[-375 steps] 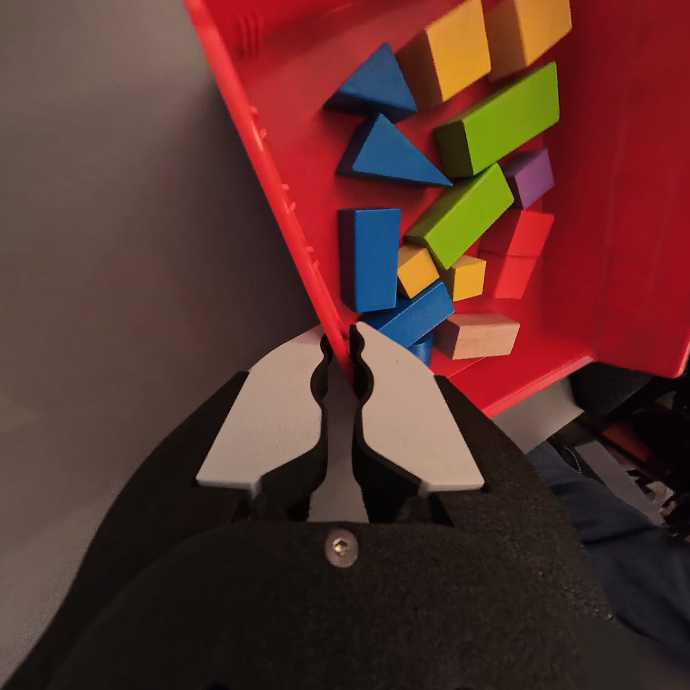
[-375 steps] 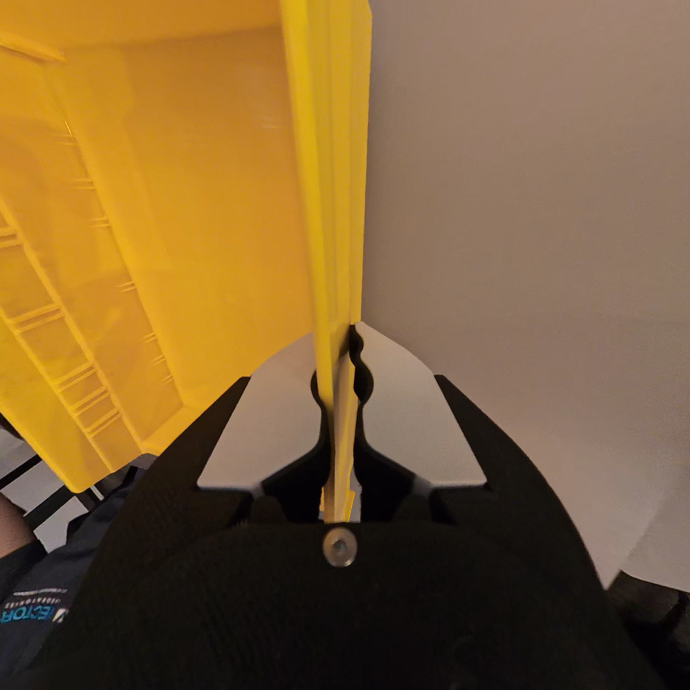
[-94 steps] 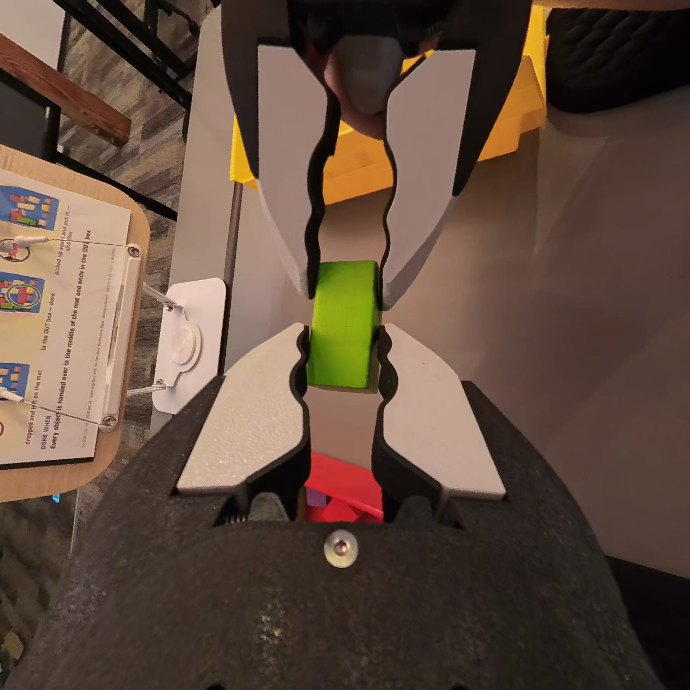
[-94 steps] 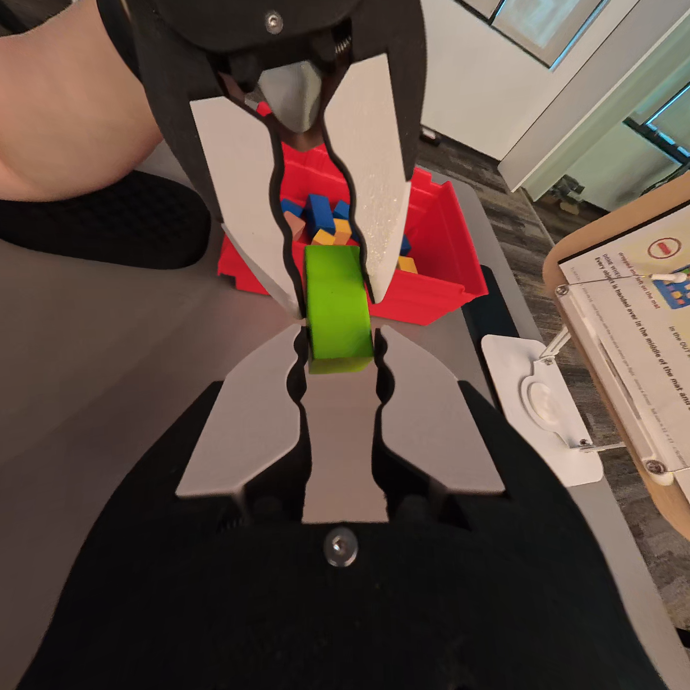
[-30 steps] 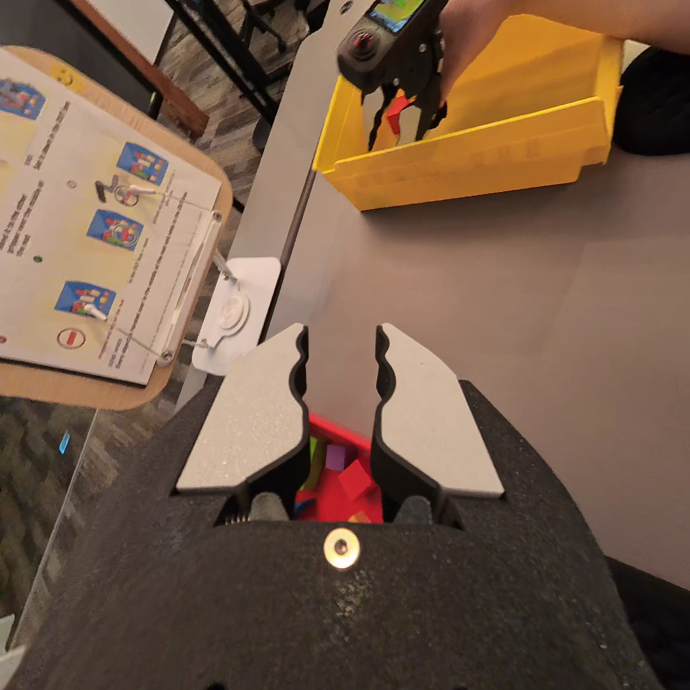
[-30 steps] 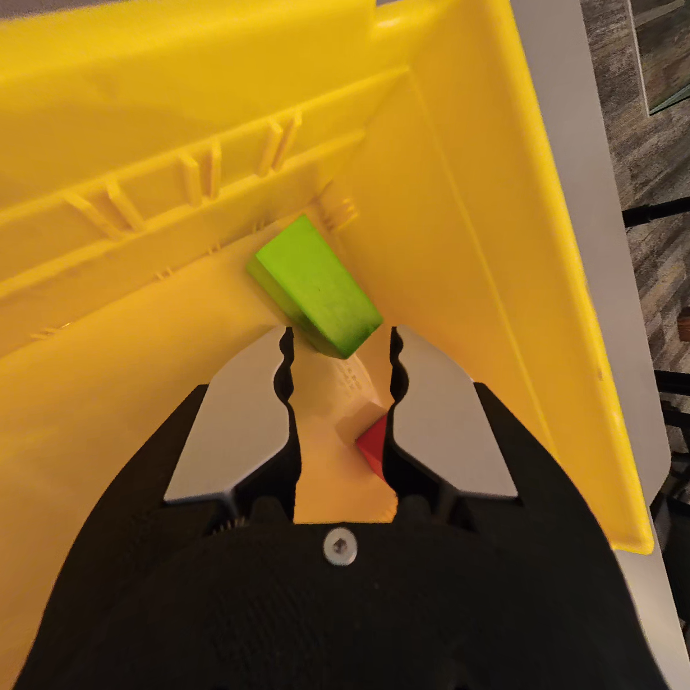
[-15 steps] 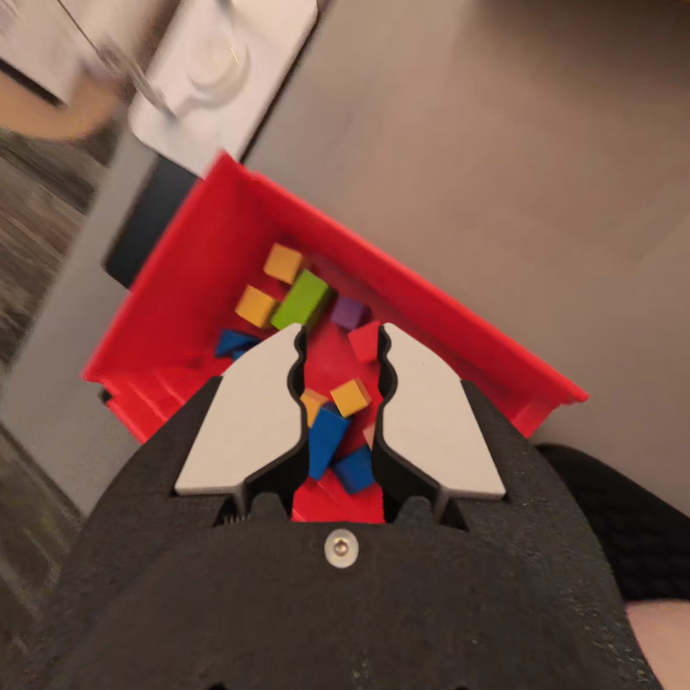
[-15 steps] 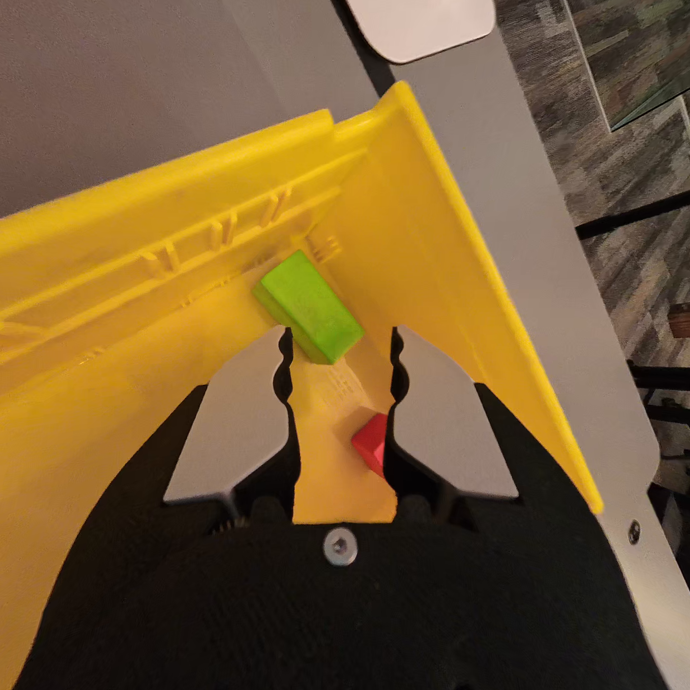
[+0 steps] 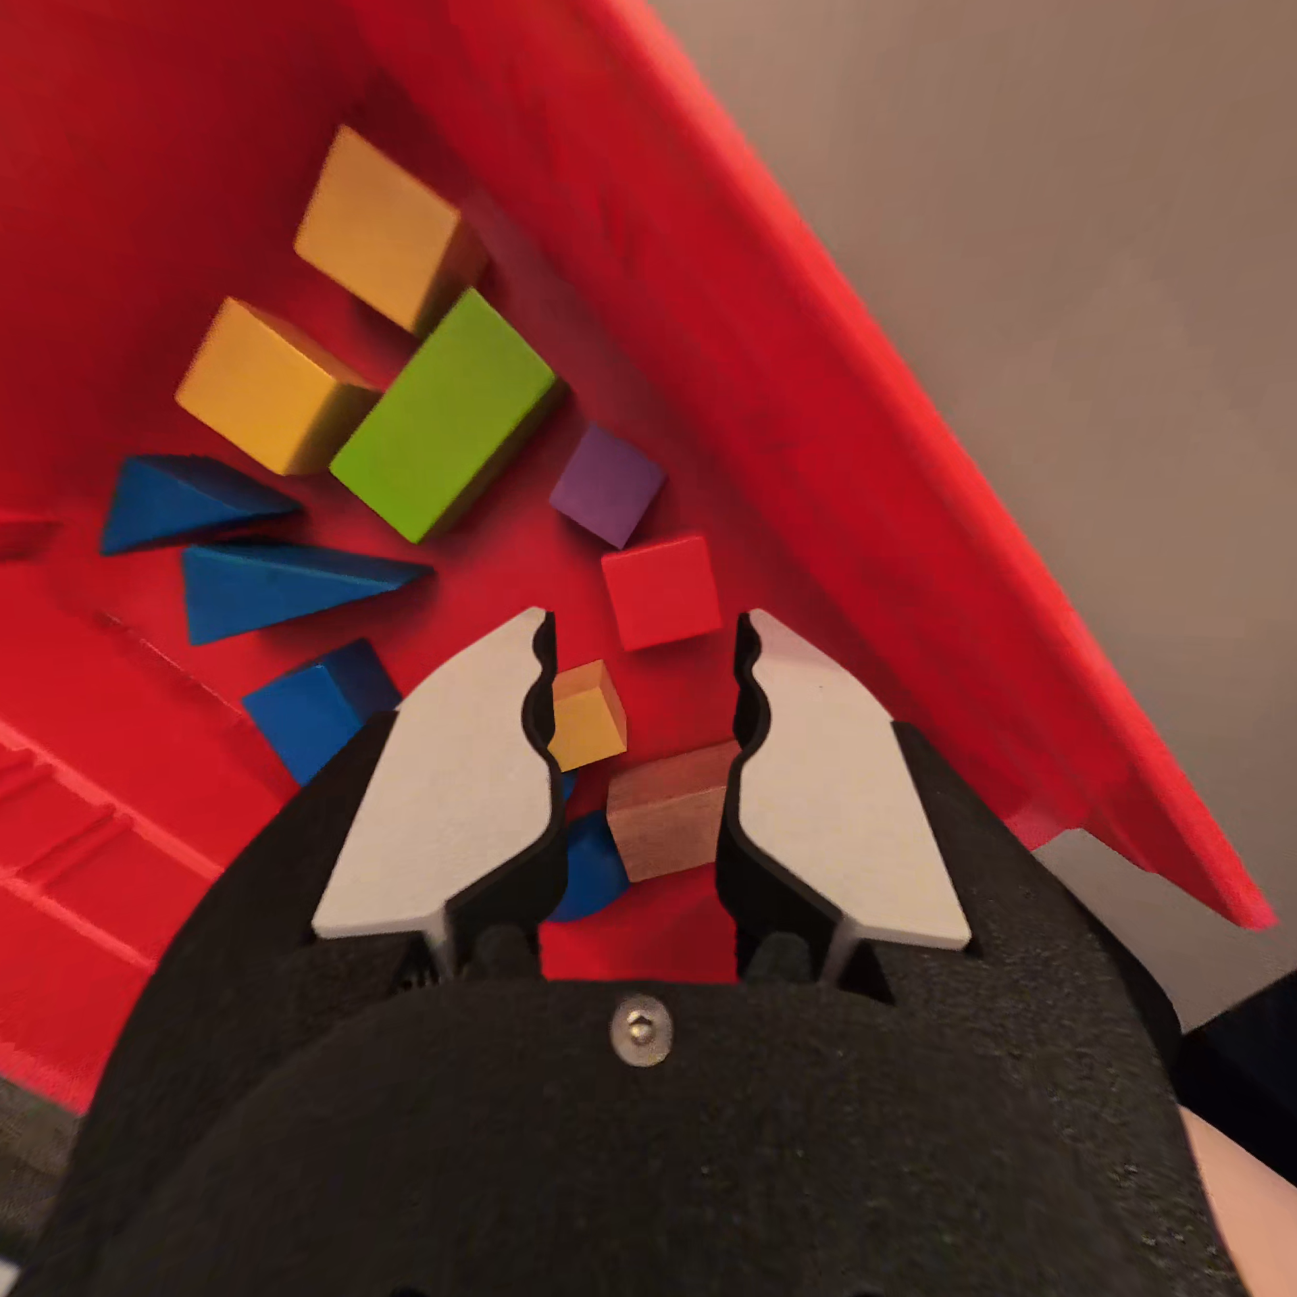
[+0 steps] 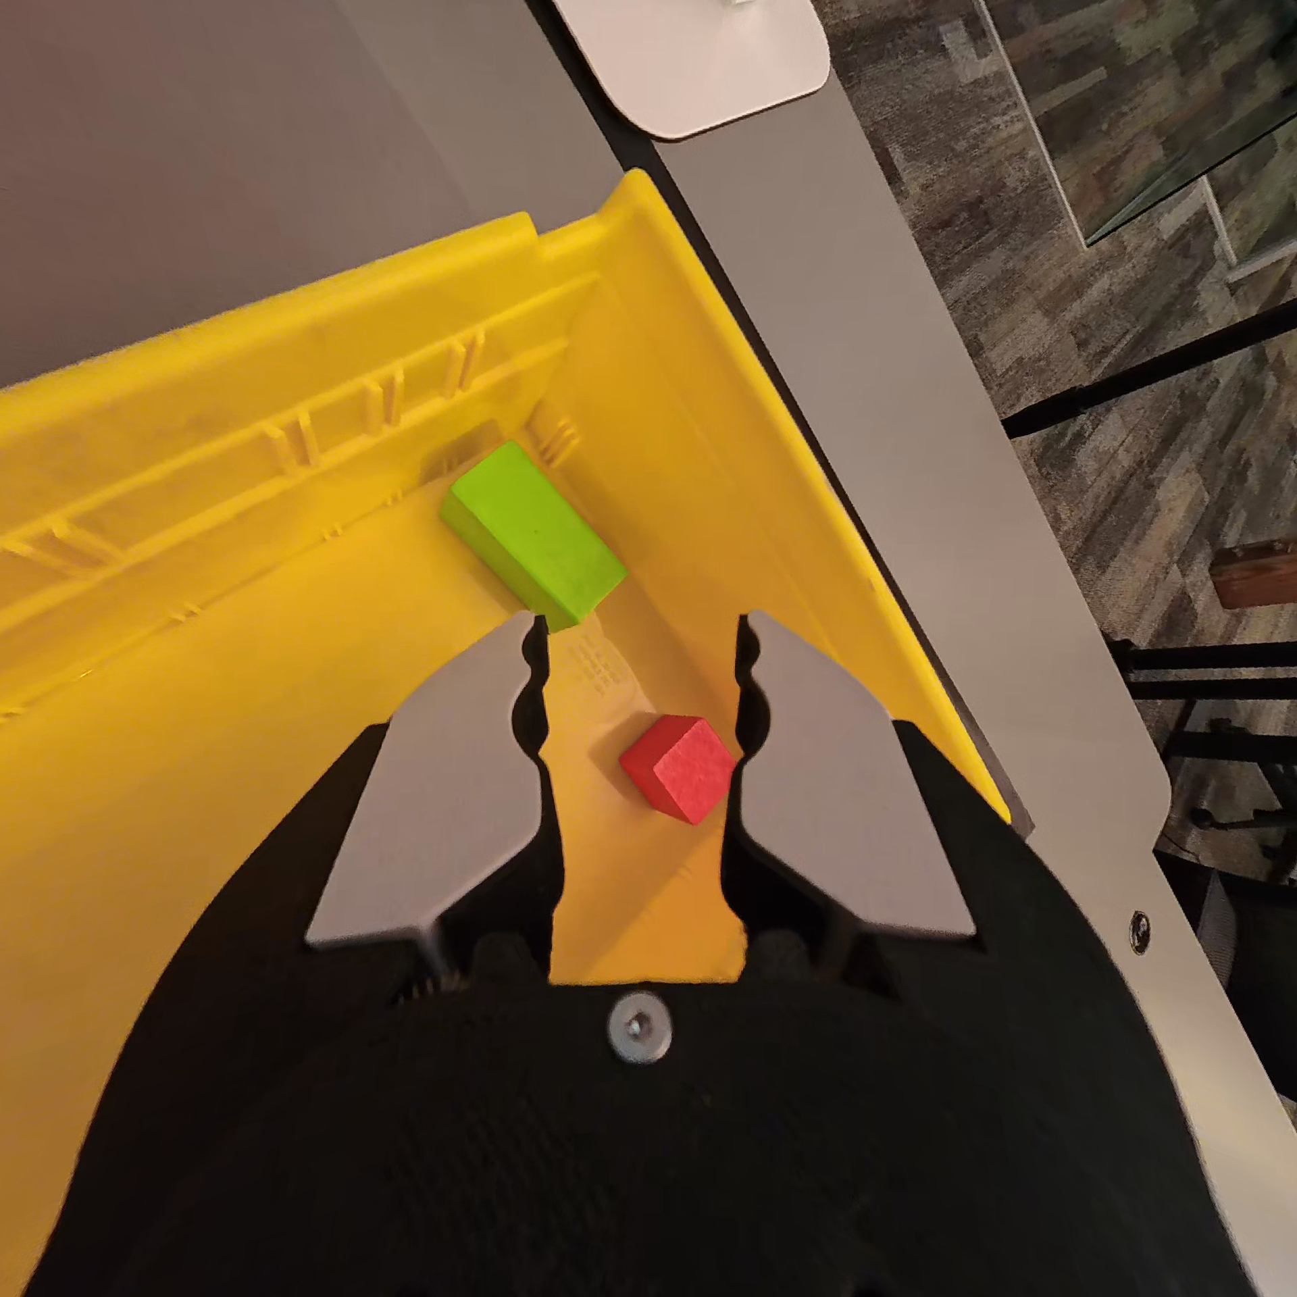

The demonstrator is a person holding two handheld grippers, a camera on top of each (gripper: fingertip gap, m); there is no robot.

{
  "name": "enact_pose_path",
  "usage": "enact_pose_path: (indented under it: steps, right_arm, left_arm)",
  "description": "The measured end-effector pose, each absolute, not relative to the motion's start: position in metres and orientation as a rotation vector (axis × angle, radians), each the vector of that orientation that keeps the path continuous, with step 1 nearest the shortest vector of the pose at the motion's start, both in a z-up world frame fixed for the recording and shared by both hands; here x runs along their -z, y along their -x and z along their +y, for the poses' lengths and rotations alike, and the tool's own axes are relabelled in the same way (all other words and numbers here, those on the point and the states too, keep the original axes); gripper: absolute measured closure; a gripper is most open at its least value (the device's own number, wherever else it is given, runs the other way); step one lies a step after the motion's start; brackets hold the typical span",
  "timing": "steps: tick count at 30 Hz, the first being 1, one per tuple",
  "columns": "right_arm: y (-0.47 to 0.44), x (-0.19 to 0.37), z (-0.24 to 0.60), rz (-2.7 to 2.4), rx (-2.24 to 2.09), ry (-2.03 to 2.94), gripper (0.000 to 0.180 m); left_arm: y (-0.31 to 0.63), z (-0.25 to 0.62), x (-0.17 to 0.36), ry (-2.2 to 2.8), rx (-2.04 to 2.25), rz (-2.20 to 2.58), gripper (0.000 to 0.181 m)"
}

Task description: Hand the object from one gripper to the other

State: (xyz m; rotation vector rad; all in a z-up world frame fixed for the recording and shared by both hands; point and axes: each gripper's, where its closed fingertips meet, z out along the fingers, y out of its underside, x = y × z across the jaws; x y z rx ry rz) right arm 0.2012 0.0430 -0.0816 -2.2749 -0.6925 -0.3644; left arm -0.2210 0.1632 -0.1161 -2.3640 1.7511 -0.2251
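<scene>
The left gripper (image 9: 642, 691) points steeply down into the red bin (image 9: 807, 393), its jaws spread wide and holding nothing. Between the fingers lie a small orange cube (image 9: 586, 716), close to the left finger, and a plain brown wooden block (image 9: 667, 817), which sits beside the inner edge of the right finger; whether it touches cannot be told. A rounded blue piece (image 9: 586, 877) shows partly under the brown block. Just beyond the fingertips rests a red cube (image 9: 660, 593), then a purple cube (image 9: 607, 484), a long green block (image 9: 446, 414), two larger orange blocks (image 9: 270, 386) and two blue triangular wedges (image 9: 281, 582) farther left. A bit of the person's wrist (image 9: 1256, 1221) shows at the lower right corner. The right gripper (image 10: 639, 691) tilts down over a corner of the yellow bin (image 10: 737, 393), jaws likewise wide apart and empty. A green block (image 10: 537, 537) lies flat on the bin floor in that corner, just beyond the left fingertip, apart from both fingers. A small red cube (image 10: 677, 768) lies on the floor between the fingers, near the right one. The bin stands on a grey table (image 10: 210, 175), near its edge, with a white plate (image 10: 702, 63) beyond it.
</scene>
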Motion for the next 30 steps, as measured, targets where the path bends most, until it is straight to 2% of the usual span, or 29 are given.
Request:
enact_pose_path:
  steps: [8, 14, 21, 25, 30]
  right_arm:
    - [-0.205, 0.084, 0.04, -0.685, 0.365, 2.289, 0.127]
    - [-0.208, 0.087, 0.037, -0.685, 0.368, 2.308, 0.127]
    - [-0.209, 0.084, 0.036, -0.684, 0.374, 2.304, 0.127]
    - [-0.209, 0.078, 0.036, -0.682, 0.39, 2.286, 0.127]
    - [-0.213, 0.053, 0.039, -0.648, 0.492, 2.219, 0.128]
  left_arm:
    - [0.225, 0.16, 0.142, 2.488, 0.162, 1.79, 0.131]
    - [0.226, 0.154, 0.152, 2.563, 0.157, 1.819, 0.143]
    - [0.242, 0.161, 0.148, 2.561, 0.013, 1.815, 0.143]
    - [0.24, 0.17, 0.123, 2.499, 0.139, 1.714, 0.143]
    - [0.225, 0.168, 0.039, 2.206, 0.554, 1.519, 0.143]
